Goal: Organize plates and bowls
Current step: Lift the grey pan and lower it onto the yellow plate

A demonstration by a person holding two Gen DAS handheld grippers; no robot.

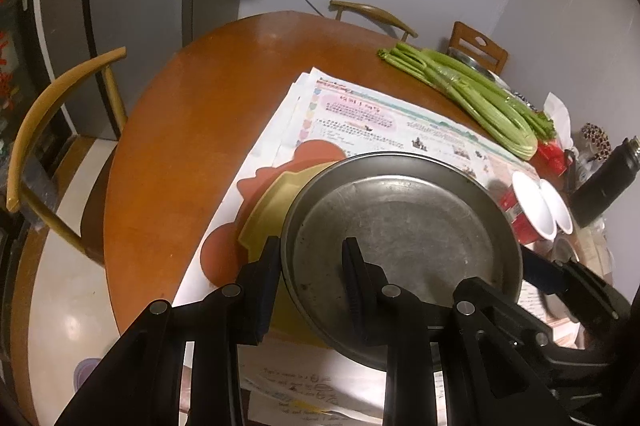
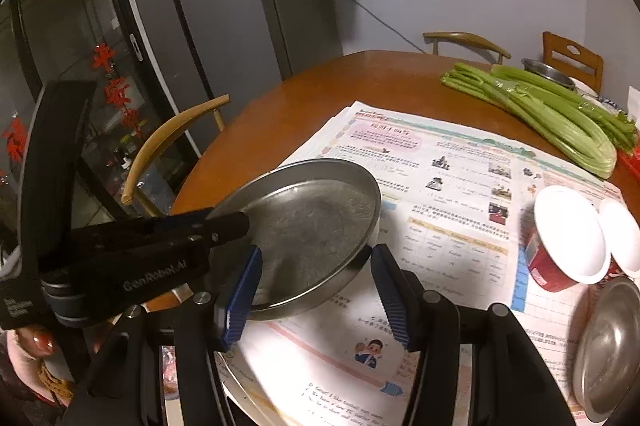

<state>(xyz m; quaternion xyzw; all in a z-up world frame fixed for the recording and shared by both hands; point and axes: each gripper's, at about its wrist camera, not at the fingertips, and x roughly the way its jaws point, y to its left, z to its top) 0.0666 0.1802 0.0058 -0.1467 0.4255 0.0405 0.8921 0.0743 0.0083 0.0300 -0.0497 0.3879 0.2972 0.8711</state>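
Left tongs (image 1: 310,258) pinching the rim of a round grey metal plate (image 1: 400,222) held above a yellow plastic plate (image 1: 268,210) on the paper-covered worktop (image 1: 180,130); right tongs (image 2: 316,278) spread, empty; stacking unfinished, another steel dish (image 2: 608,350) remaining.

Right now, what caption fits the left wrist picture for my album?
Left tool clamped on the rim of a round grey metal plate above a yellow plastic plate.

Home dining kitchen, round wooden counter (image 2: 320,82) with chairs (image 2: 172,142) at its edge, grey fridge (image 2: 224,26), celery (image 2: 560,114) by the far edge
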